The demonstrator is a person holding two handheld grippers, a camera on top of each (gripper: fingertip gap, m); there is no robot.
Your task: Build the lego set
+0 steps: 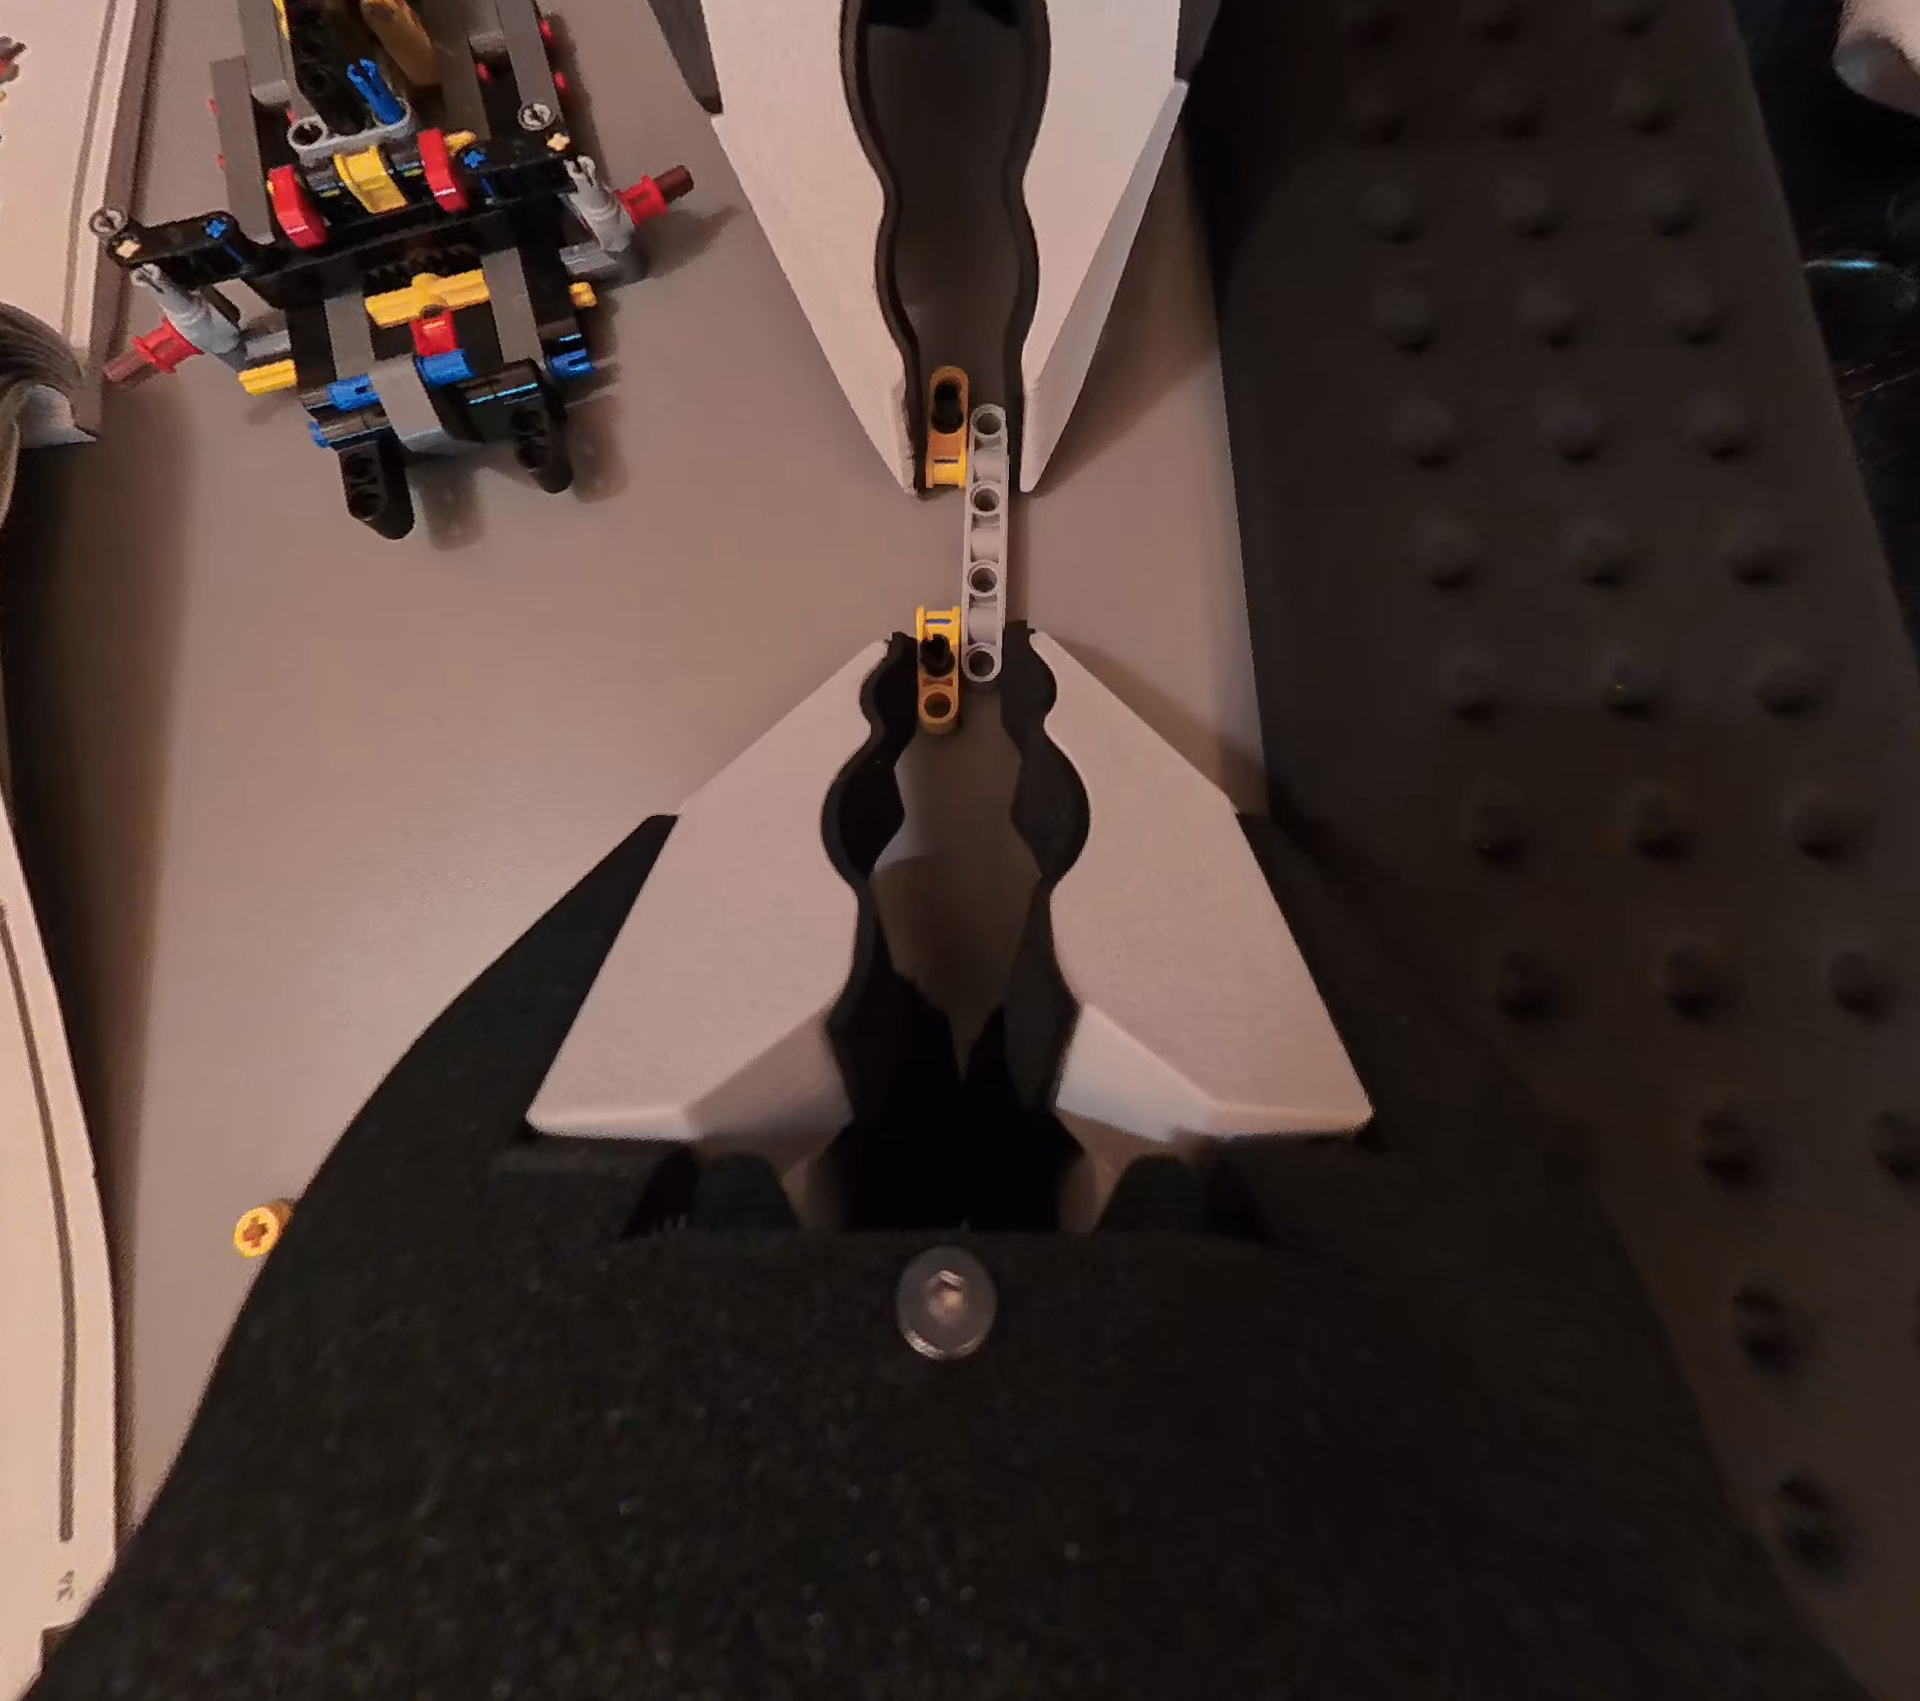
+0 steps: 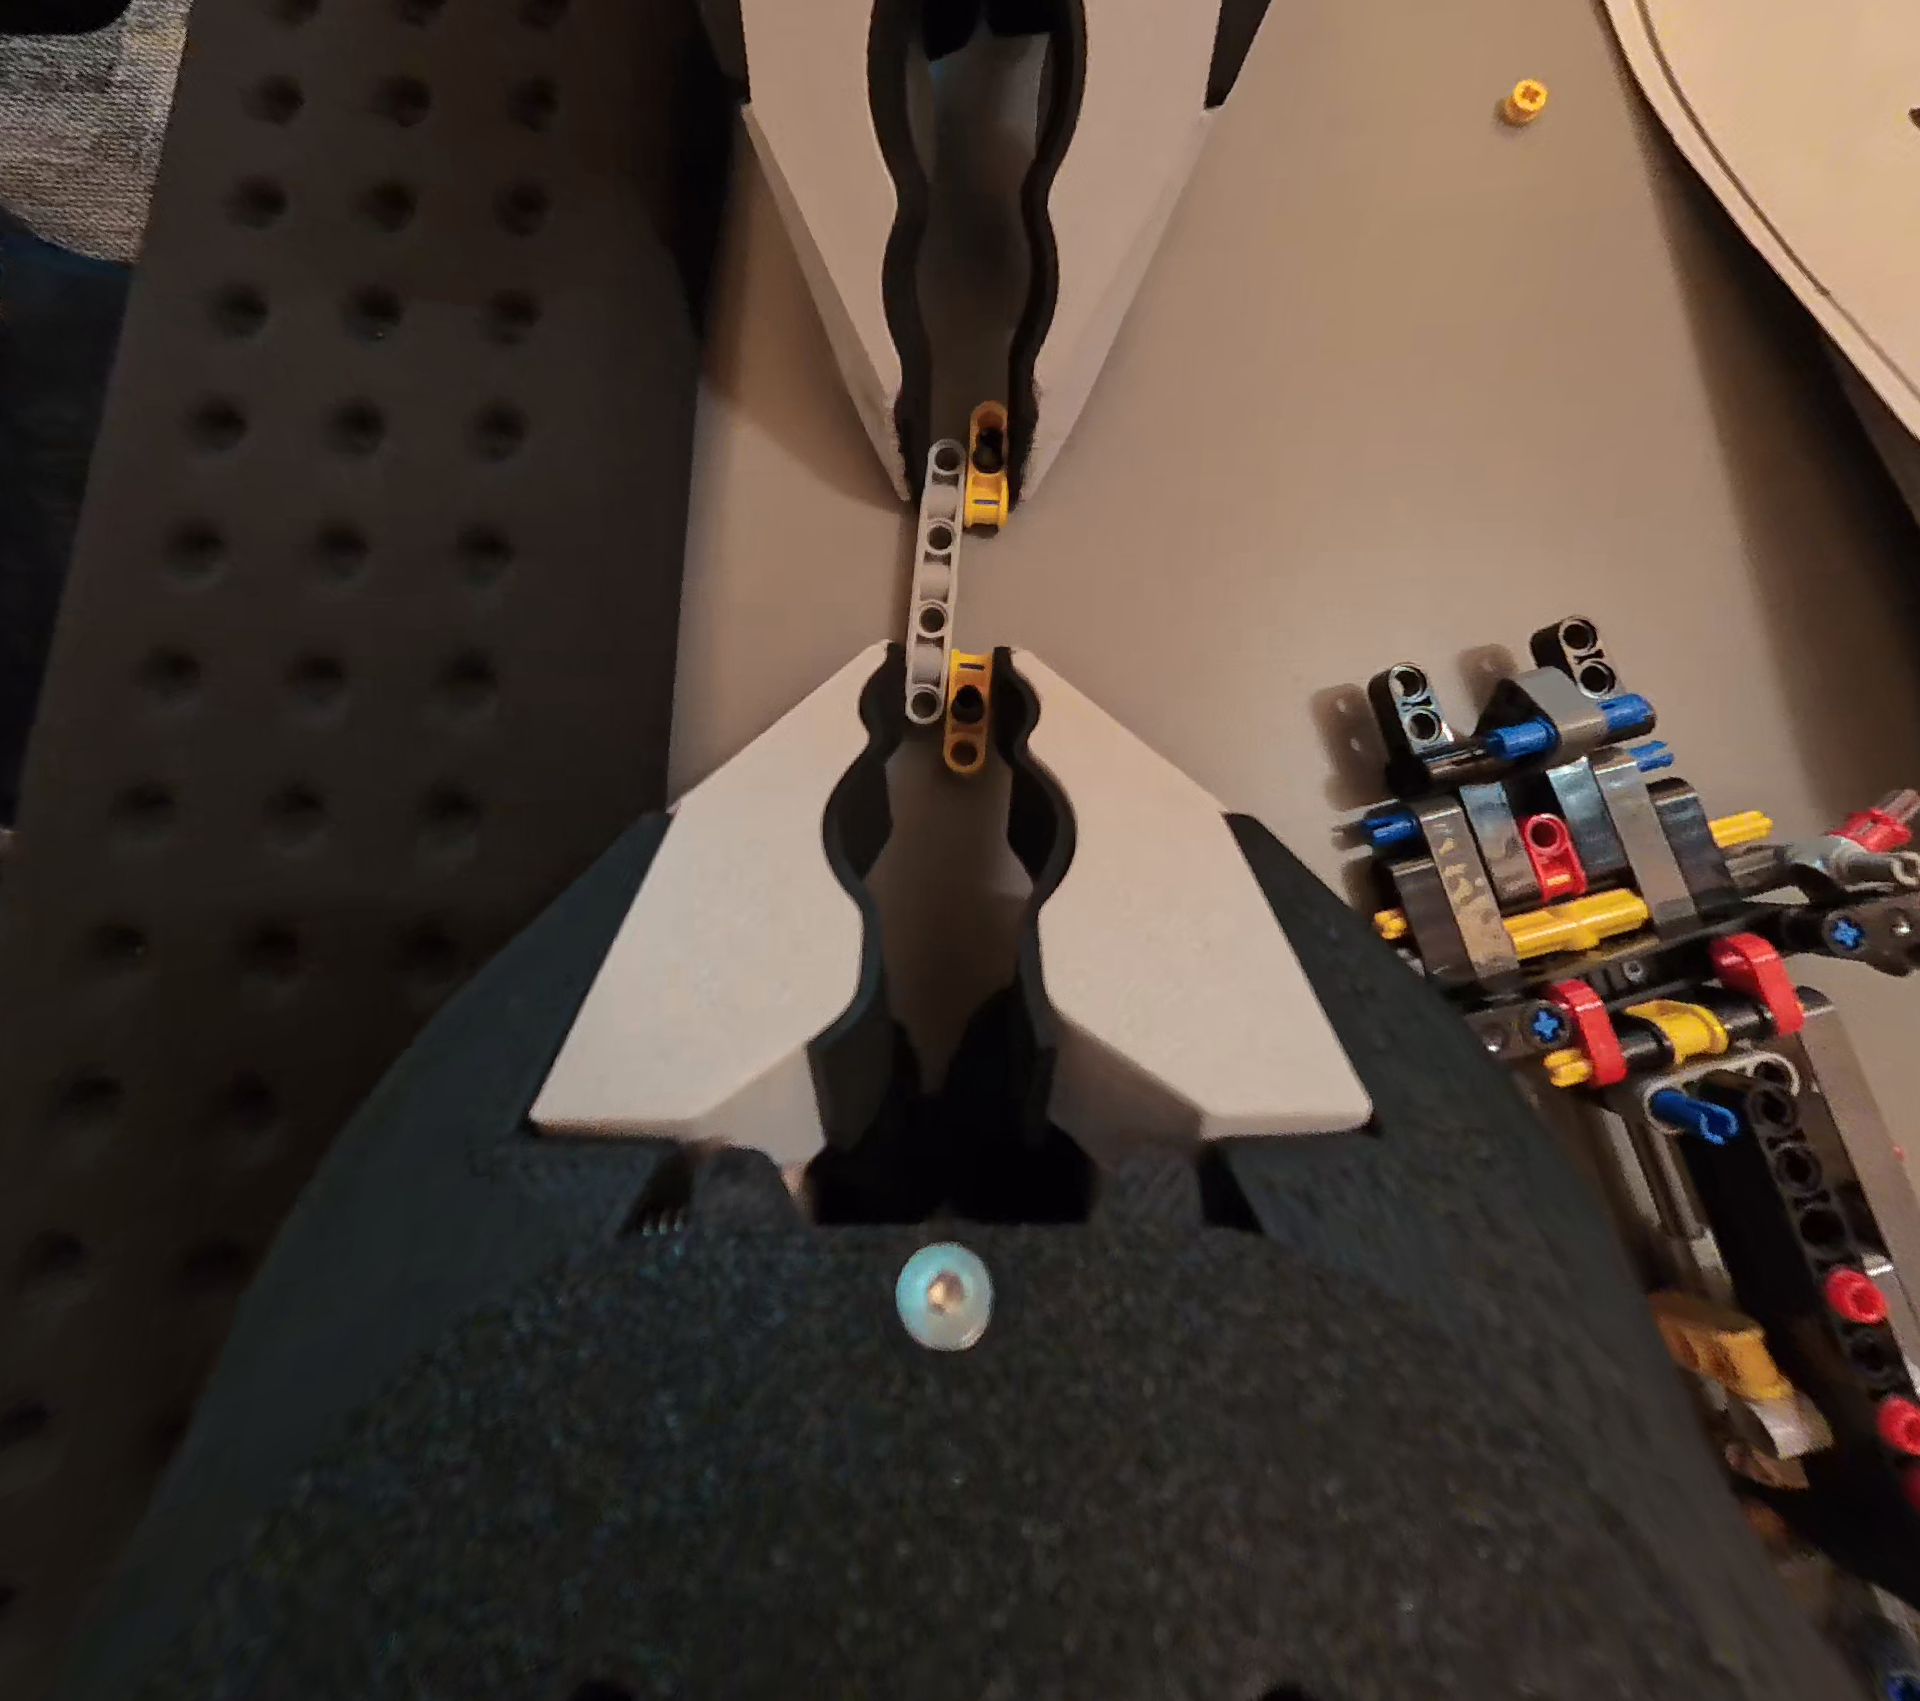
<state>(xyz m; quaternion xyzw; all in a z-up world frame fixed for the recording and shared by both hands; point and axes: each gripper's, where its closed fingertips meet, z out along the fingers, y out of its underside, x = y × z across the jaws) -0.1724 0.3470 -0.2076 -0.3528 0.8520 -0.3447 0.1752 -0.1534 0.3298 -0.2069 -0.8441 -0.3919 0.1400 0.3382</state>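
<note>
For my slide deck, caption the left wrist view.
Two claws facing tip to tip pinch a grey beam with yellow connectors.

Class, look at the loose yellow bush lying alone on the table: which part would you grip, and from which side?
Grip the yellow bush across its round wall, coming straight down. It lies alone on the table with its cross-holed face up, so the curved sides are free; the paper sheets sit off to one side.
</note>
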